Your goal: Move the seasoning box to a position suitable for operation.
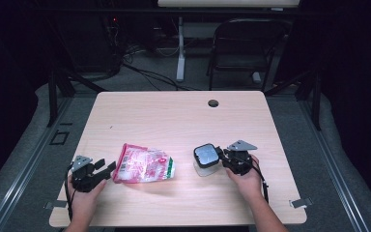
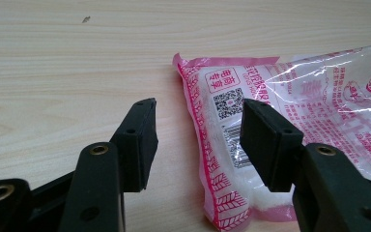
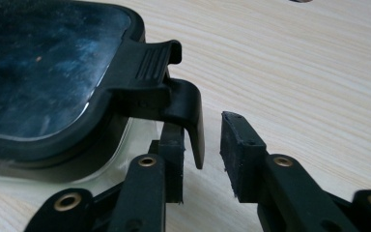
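Right gripper [image 3: 200, 145] has its jaws part-open astride the black latch tab [image 3: 181, 108] of a clear container [image 1: 206, 159]; a gap shows on the outer side, so the pads do not yet pinch it. That box stands on the table [image 1: 183, 121] right of centre, just in front of this gripper, its dark lid [image 3: 43, 72] glossy and hard. I judge it rigid and light, and likely slippery on the clear wall, so the ribbed tab is the sensible hold, though a thin tab may flex or flip up.

Left gripper [image 2: 198, 140] stands open, one jaw over the near corner of a pink-printed plastic bag [image 2: 290, 101] lying left of centre. It looks soft, crinkly and shifting; the sealed edge should grip best.

Whether the container holds anything is hard to make out, and the bag's far end is cut off in the left gripper view.
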`<state>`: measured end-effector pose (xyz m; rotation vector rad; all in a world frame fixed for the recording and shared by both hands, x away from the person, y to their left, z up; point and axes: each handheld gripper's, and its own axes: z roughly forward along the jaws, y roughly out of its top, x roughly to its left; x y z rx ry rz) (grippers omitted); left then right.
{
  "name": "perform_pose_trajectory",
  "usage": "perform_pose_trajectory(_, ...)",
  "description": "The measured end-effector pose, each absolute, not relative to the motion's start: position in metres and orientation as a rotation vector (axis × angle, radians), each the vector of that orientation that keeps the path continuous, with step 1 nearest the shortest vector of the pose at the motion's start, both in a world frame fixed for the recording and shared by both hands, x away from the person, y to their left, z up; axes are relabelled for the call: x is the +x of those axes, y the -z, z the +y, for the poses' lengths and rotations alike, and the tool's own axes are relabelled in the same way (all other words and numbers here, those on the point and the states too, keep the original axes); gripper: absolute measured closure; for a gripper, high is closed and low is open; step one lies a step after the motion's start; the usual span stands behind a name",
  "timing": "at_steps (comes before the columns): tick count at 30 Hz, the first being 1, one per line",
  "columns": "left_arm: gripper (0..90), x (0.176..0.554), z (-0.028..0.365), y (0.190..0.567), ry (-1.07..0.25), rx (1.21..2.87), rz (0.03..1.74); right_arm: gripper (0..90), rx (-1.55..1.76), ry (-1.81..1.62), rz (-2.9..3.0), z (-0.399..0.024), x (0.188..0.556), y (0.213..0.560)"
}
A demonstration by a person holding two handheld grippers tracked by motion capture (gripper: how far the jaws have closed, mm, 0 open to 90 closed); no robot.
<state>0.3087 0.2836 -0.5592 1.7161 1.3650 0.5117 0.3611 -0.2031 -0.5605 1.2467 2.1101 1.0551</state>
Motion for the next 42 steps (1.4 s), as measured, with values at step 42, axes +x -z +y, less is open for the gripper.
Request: perform_pose_trajectory(42, 47.3, 0.303, 0.268, 0.555, -0.528, 1.757, 1.294, 83.8, 1.250, -1.073, 2.120, -0.158, 0.314, 0.553)
